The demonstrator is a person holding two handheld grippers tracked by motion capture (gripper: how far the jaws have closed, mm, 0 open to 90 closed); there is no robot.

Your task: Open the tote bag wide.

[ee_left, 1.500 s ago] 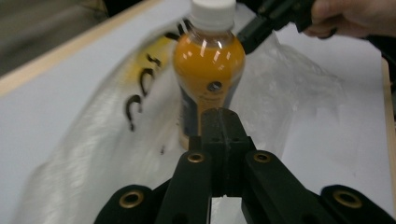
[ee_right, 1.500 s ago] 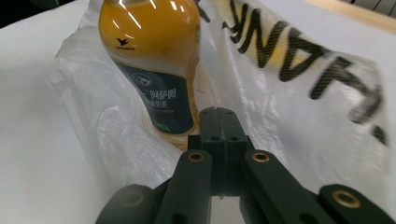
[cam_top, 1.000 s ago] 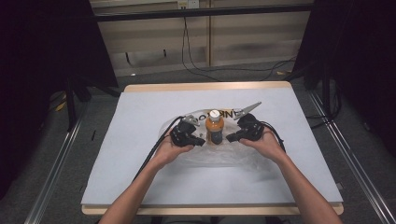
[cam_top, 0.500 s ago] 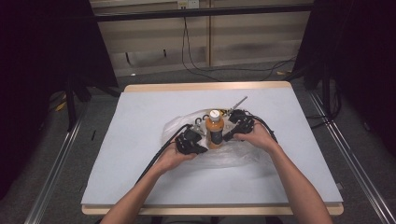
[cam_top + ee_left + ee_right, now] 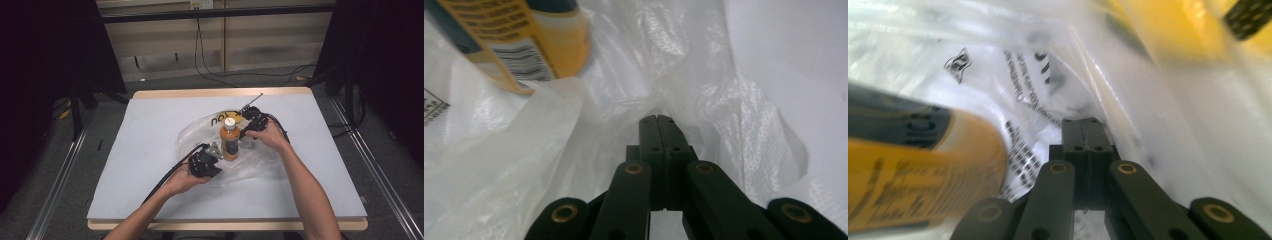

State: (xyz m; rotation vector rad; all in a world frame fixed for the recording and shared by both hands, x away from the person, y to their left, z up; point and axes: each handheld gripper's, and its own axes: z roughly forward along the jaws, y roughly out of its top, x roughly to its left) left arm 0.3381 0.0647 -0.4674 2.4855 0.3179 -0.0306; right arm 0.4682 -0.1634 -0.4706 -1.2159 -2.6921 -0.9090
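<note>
An orange bottle [image 5: 230,140] with a white cap stands upright on a clear plastic bag [image 5: 250,160] in the middle of the table. My left gripper [image 5: 214,151] sits at the bottle's lower left, shut on a fold of the bag [image 5: 644,107]; the bottle's base [image 5: 524,45] shows at that view's upper left. My right gripper [image 5: 244,134] is at the bottle's right, shut on the bag's film [image 5: 1098,90], with the blurred bottle [image 5: 913,175] close on its left. The bag's printed end [image 5: 220,120] lies behind the bottle.
A white sheet [image 5: 150,130] covers the wooden table [image 5: 220,93]. A thin metal rod [image 5: 251,103] lies behind the right hand. Cables trail from both grippers. Metal rails [image 5: 65,170] run along the floor at both sides.
Both hands have shifted: the right gripper moved back and left around the bottle, the left gripper moved toward the person and right. The bag has been pulled and reshaped around the bottle.
</note>
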